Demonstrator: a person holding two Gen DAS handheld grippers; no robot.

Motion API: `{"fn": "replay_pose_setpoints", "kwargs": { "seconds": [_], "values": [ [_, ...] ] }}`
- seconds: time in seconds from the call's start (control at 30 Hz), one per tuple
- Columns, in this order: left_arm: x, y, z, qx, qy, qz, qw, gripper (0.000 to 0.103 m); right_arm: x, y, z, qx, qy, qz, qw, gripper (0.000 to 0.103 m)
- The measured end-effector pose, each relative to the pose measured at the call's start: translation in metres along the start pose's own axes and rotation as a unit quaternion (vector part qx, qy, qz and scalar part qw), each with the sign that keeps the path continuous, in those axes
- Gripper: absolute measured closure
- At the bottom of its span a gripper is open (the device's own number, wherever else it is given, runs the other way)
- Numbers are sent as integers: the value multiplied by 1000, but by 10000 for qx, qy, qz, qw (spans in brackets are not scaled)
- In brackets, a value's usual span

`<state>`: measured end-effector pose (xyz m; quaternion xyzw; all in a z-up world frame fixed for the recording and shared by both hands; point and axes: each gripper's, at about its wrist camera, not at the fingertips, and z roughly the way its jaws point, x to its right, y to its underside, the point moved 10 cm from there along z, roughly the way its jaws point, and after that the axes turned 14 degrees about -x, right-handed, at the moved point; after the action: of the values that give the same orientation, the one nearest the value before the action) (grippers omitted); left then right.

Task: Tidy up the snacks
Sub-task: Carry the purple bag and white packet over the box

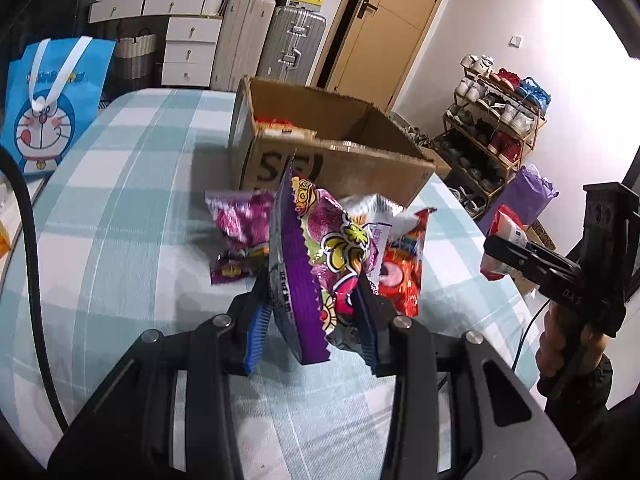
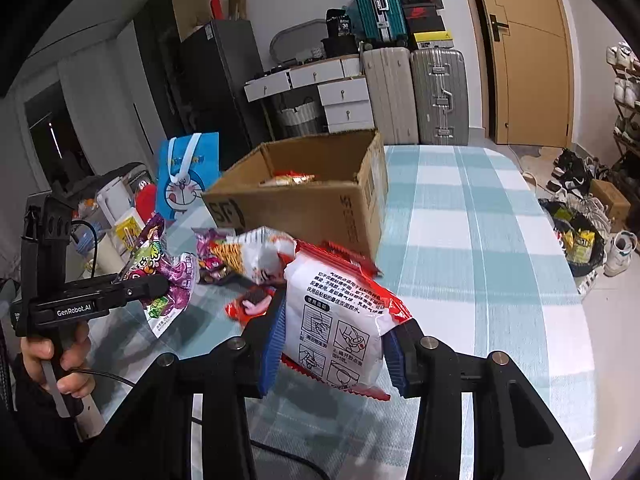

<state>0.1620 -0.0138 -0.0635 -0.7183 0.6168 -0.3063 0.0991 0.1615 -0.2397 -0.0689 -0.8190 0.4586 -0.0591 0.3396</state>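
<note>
**Two packets held, the box straight ahead**

The left gripper (image 1: 316,316) pinched a purple crinkled foil snack packet (image 1: 320,256) by its lower part, and the packet stood nearly upright above the blue-and-white checked tablecloth (image 1: 120,200). The right gripper (image 2: 332,344) pinched a white and red plastic snack packet (image 2: 336,312) in the same way. The open brown cardboard box (image 2: 304,204) lay ahead of both grippers, beyond the loose packets (image 2: 240,256) on the cloth, and it seemed about equally near to both. Only the right wrist view showed well inside the box, where some snacks (image 2: 288,178) already lay.
</note>
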Motion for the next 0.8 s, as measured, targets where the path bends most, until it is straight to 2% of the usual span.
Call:
{"fn": "replay_pose_setpoints", "kwargs": {
  "seconds": [0.47, 0.8],
  "values": [
    [24, -57, -31, 385, -113, 231, 9989, 68, -2, -45, -4, 205, -88, -50, 9997, 59],
    [26, -94, -32, 449, -155, 194, 9987, 68, -6, -80, -3, 329, -148, -135, 9993, 59]
  ]
}}
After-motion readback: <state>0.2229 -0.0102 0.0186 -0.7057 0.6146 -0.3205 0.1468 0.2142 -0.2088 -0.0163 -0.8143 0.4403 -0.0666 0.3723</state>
